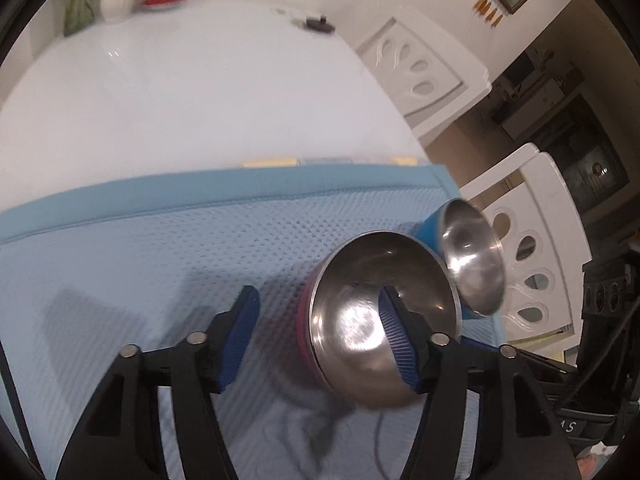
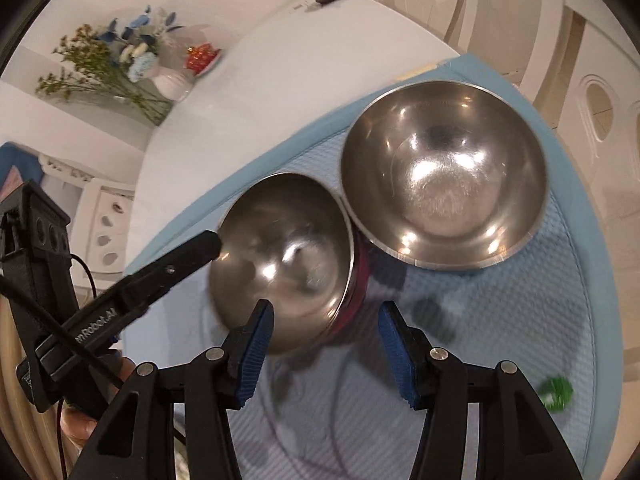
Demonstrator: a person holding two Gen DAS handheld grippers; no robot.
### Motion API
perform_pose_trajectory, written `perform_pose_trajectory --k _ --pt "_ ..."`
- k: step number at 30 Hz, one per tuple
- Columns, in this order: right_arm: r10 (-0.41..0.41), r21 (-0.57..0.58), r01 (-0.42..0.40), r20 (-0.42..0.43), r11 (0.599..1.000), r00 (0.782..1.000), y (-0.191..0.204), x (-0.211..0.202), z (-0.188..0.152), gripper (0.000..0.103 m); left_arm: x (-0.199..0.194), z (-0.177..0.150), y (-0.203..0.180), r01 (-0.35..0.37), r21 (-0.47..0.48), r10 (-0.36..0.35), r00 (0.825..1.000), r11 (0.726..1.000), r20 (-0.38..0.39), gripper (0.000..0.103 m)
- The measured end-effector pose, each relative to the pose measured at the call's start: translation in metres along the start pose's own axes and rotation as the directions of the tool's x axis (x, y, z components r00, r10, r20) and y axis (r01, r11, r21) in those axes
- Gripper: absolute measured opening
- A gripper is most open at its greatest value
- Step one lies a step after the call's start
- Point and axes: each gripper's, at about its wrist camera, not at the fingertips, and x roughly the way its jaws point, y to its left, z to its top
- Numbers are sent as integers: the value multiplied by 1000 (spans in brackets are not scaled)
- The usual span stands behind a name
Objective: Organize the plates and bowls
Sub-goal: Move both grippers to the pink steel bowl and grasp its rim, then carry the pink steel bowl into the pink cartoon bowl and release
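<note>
On the blue mat (image 1: 140, 248), the left gripper (image 1: 316, 312) has its fingers apart, one inside the red bowl (image 1: 360, 320) at 4 o'clock; the blue bowl (image 1: 472, 256) touches it at 2 o'clock. Right gripper (image 2: 326, 332) spread, empty.

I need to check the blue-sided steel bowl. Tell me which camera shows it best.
The right wrist view: the blue-sided steel bowl sits whole on the blue mat, its interior facing the lens. The left wrist view shows it small, blurred, edge-on near the frame's right side.

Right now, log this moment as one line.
left hand-held gripper: open at red-sided bowl | right hand-held gripper: open, empty | blue-sided bowl: on blue mat
</note>
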Motion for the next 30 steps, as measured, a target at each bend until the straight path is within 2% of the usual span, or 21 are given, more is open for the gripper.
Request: perform_pose_trajectory --k 1,4,6,8,12,18,24,26,30 --pt "-5 1 5 -5 1000 1000 -1 4 3 53 11 2 2 13 -2 -14 1000 1000 -24 46" --pt "-17 7 17 -28 1000 999 -4 17 10 52 27 3 3 37 4 -37 998 999 -57 38" --pt "-18 1 18 -34 1000 999 -5 22 13 44 33 3 1 41 19 -40 997 999 -65 34" --pt "-26 -18 25 -40 1000 999 -2 26 13 31 37 1 -1 39 27 -37 997 999 -71 31" --pt "-59 -30 58 -33 998 998 -1 24 13 24 32 0 1 33 11 -32 998 999 -62 30" --pt "-48 -40 47 -20 998 999 13 -1 9 24 -14 -7 -16 8 39 -8 1000 999 14 30" --pt "-11 -54 11 3 998 1000 33 -36 -14 24 -69 -20 -32 3 8 -4 994 1000 110 30" --pt "9 -55 -9 3 998 1000 38 -45 -22 24 -82 -28 -39 -19 -5 20 992 1000 128 30" --pt "32 -42 -33 -9 999 999 41 -60 -43 24 -103 -48 -47 -16 -35 21 989 999 149 30"
